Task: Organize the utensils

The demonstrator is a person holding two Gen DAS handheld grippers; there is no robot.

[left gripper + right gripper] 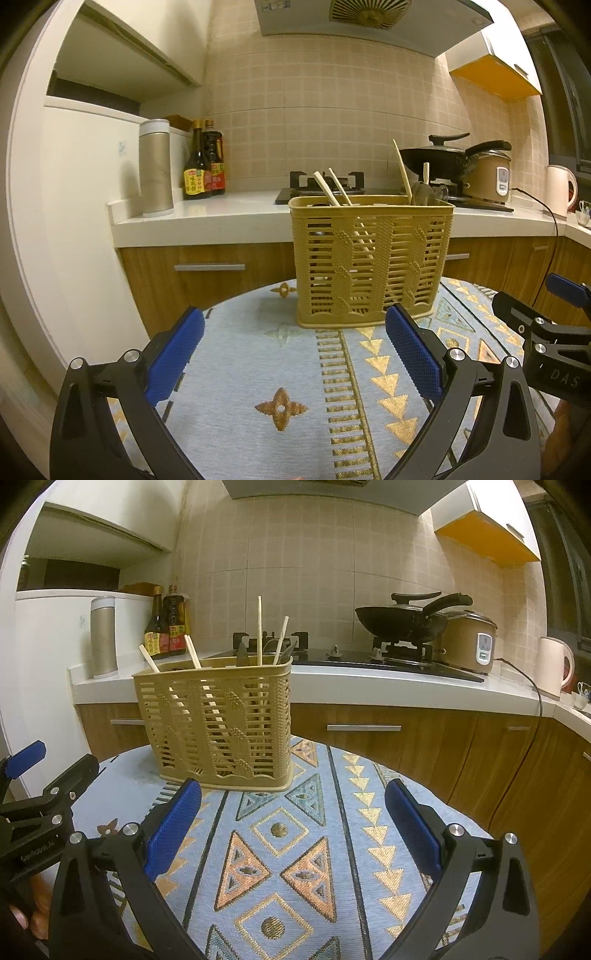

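Risk, left side first: your left gripper [295, 354] hangs low over the patterned tablecloth [258, 362], jaws spread wide and holding nothing. If you push it straight ahead at this height, its right finger would likely meet the base of the utensil basket [373, 258] and shove the light holder across the cloth, or tip it.

Centre: the basket stands upright on the far part of the round table, well apart from both grippers. It is tan plastic with slatted, woven-look walls. The chopsticks [328, 188] lean loosely at different angles. A careless pinch on one stick could lever the others out or tilt the basket. Darker utensils sit among them at the right end; which compartment, you cannot tell.

Right: your right gripper [293, 830] is likewise spread and empty, with the basket ahead and to its left. Both grippers closing in together risk colliding.
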